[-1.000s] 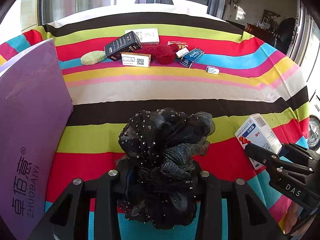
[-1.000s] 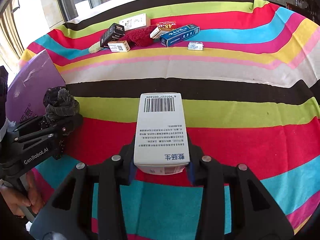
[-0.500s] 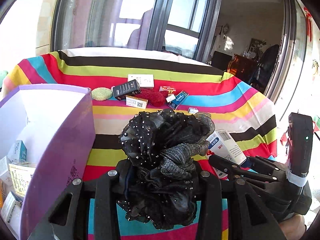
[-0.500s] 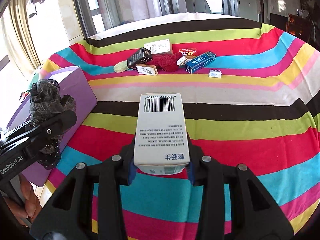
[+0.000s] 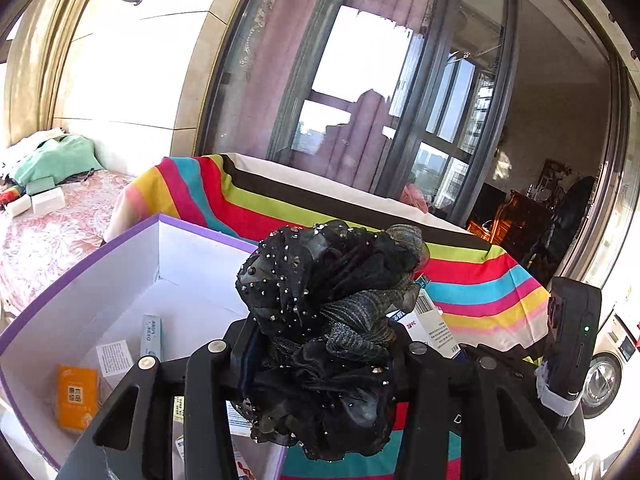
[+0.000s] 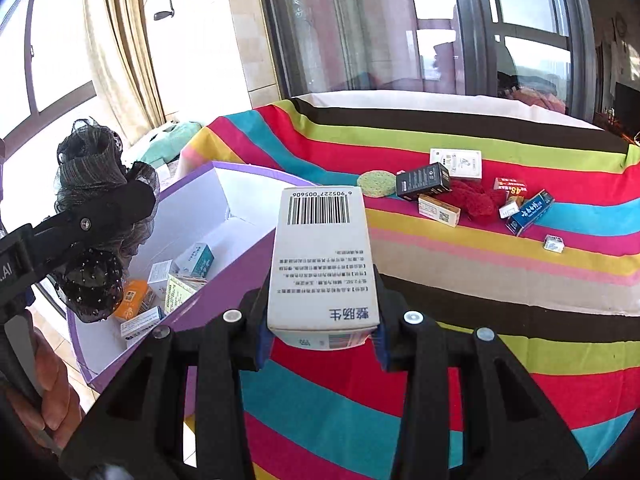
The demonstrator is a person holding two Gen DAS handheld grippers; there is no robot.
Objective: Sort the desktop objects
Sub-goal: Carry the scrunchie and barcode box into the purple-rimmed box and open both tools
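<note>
My left gripper is shut on a black sequined hair scrunchie and holds it up above the open purple box. It also shows in the right wrist view, over the box. My right gripper is shut on a white medicine box with a barcode, held above the striped tablecloth just right of the purple box. The white box's end peeks out behind the scrunchie in the left wrist view.
Inside the purple box lie several small cartons, one orange. At the far side of the table lie a green sponge, a black box, a red cloth, a blue box and other small cartons.
Both grippers have risen and swung left toward the purple box, each still holding its object. The box's inside now shows in both views.
</note>
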